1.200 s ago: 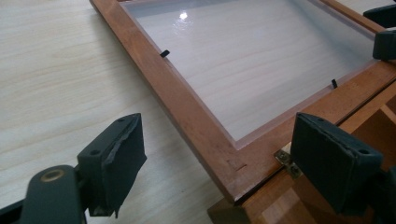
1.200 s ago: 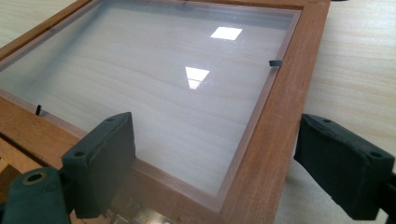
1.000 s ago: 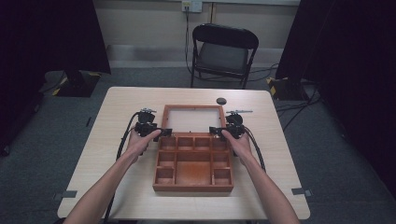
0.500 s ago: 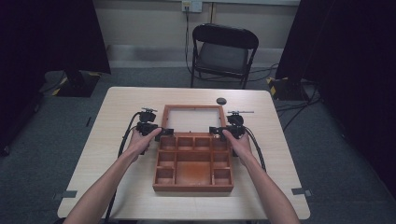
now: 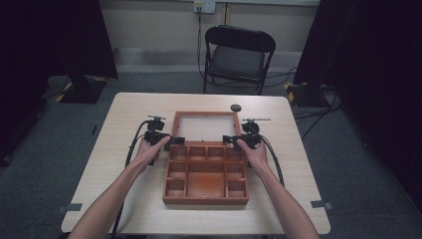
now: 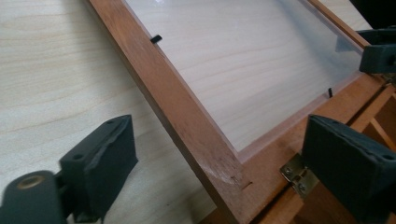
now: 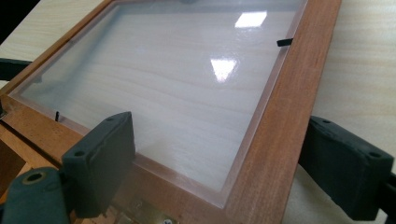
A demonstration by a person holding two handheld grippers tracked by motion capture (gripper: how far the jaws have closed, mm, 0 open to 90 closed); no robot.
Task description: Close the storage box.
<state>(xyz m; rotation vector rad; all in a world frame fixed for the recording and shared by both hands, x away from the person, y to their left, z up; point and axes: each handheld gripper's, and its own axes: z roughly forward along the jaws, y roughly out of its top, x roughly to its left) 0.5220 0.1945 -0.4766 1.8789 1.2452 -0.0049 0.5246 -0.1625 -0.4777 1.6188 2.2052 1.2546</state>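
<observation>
Box (image 5: 206, 174) lying open, lid (image 5: 205, 125) flat on table (image 5: 124, 119). Left gripper (image 5: 175, 141) and right gripper (image 5: 229, 140) straddling lid's side rails, jaws wide, gripping nothing; closing probably pending.

The left claw (image 6: 224, 172) stands open, its black jaws at lower left and lower right of the frame, astride the corner of a wooden lid frame (image 6: 187, 121). A brass hinge (image 6: 295, 173) sits just beside the right jaw. The clear pane (image 6: 243, 65) shows the pale tabletop (image 6: 51, 79) beneath.
</observation>
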